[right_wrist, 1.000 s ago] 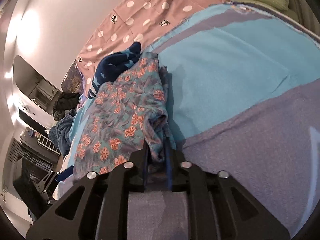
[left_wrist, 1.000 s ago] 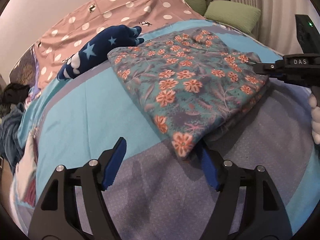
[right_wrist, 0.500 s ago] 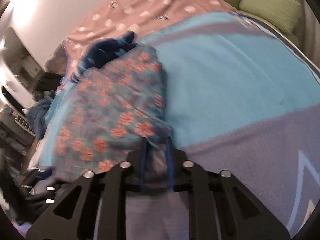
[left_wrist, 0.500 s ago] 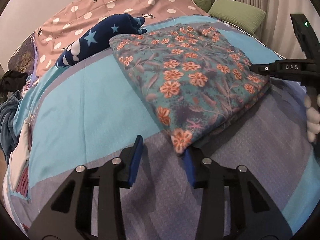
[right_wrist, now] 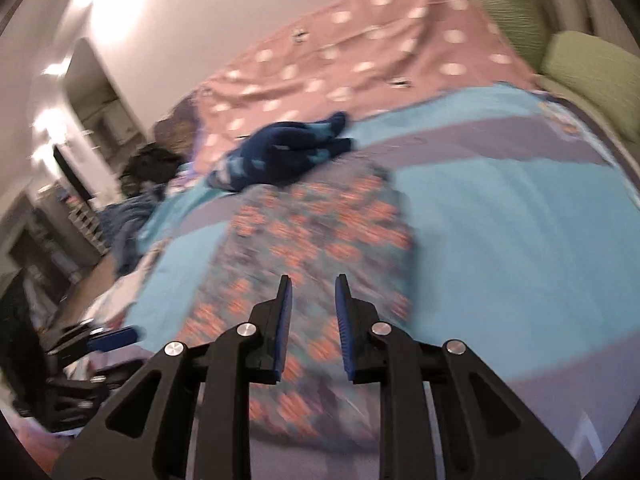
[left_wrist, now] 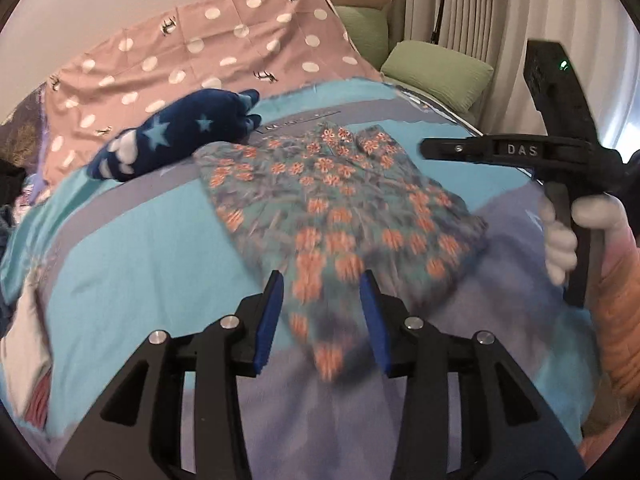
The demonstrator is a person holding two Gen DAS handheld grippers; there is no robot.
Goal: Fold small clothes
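A teal garment with orange flowers point(left_wrist: 332, 184) lies part-folded on the blue and grey bedspread point(left_wrist: 140, 248). My left gripper point(left_wrist: 322, 292) has its blue pads against the near corner, which fills the gap and hangs a little off the bed. The right gripper point(right_wrist: 312, 300) keeps a narrow gap with blurred floral cloth point(right_wrist: 320, 220) in it and running under it. In the left wrist view that gripper point(left_wrist: 428, 148) reaches in from the right to the garment's far right corner, held by a white-gloved hand point(left_wrist: 560, 240). The left gripper point(right_wrist: 112, 338) shows low on the left of the right wrist view.
A navy garment with stars point(left_wrist: 180, 136) lies just beyond the floral one, against a pink dotted cover point(left_wrist: 220, 48). Green pillows point(left_wrist: 436, 72) and a curtain point(left_wrist: 460, 8) stand at the far right. Dark clothes point(right_wrist: 132, 208) are heaped off the bed's left side.
The left jaws narrowed from wide apart onto the garment's near corner and rose with it. The right gripper swung up and over the garment, keeping its narrow gap. The garment looks more bunched.
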